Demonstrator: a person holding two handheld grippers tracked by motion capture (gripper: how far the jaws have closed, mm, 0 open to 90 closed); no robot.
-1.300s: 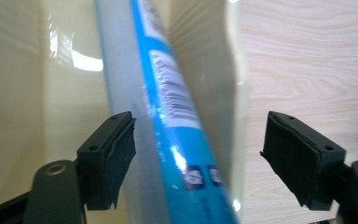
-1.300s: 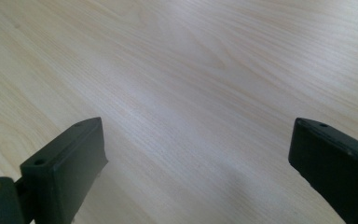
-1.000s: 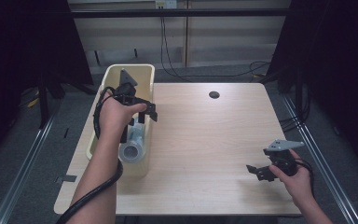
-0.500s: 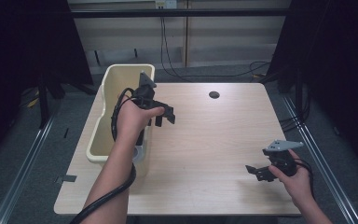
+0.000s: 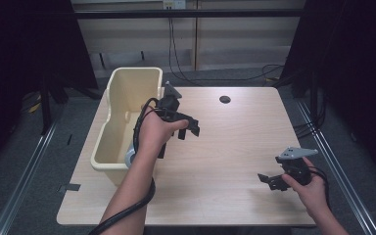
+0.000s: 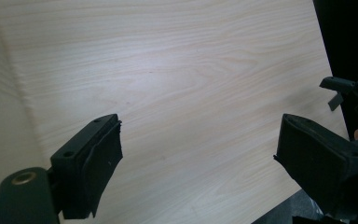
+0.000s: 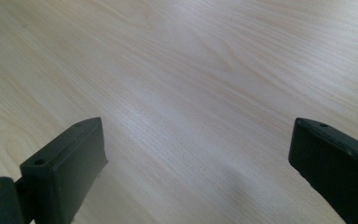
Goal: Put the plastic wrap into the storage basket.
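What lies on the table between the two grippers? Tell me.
Nothing: in the high view, bare wooden table stretches from the left gripper to the right gripper.

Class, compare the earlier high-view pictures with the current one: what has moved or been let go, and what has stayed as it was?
The left hand-held gripper has moved out of the cream plastic bin to the right, over the light wooden table. Its jaws have just been opening, with nothing between them. A pale cylindrical object now lies in the bin. The right hand-held gripper stayed in place, open and empty, and the bin has not shifted.
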